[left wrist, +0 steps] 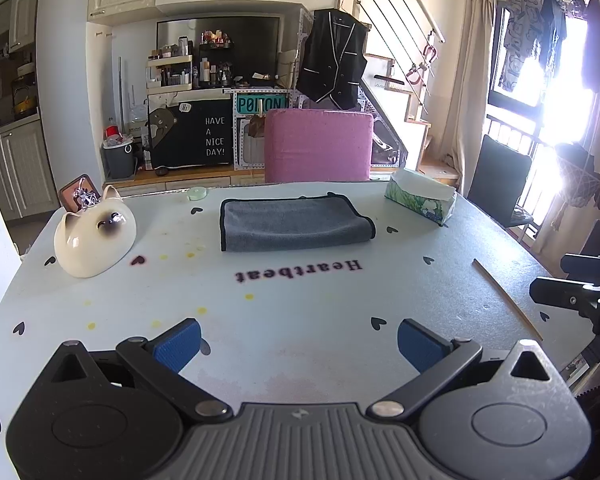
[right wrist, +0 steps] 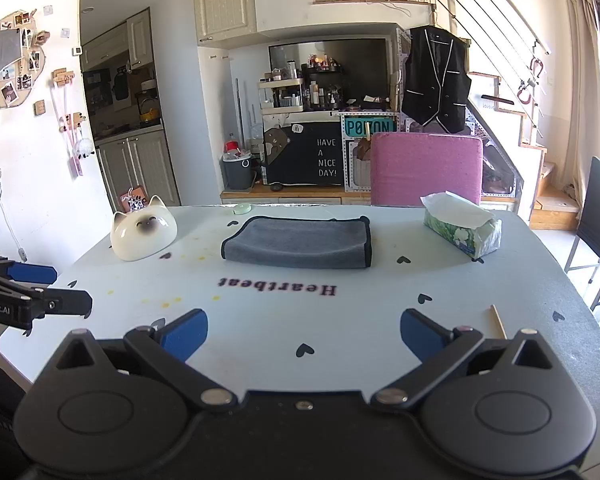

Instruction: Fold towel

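Observation:
A grey towel (left wrist: 294, 224) with a dark hem lies folded flat in the far middle of the white table (left wrist: 300, 288); it also shows in the right wrist view (right wrist: 300, 242). My left gripper (left wrist: 298, 344) is open and empty, held above the near part of the table, well short of the towel. My right gripper (right wrist: 304, 334) is open and empty, also over the near table. The right gripper shows at the right edge of the left wrist view (left wrist: 572, 284), and the left gripper at the left edge of the right wrist view (right wrist: 32, 288).
A white cat-shaped ceramic (left wrist: 94, 236) sits at the far left. A tissue box (left wrist: 420, 198) stands at the far right. A thin wooden stick (left wrist: 508, 300) lies near the right edge. A small green round object (left wrist: 197, 193) is behind the towel. A pink chair (left wrist: 318, 146) stands beyond the table.

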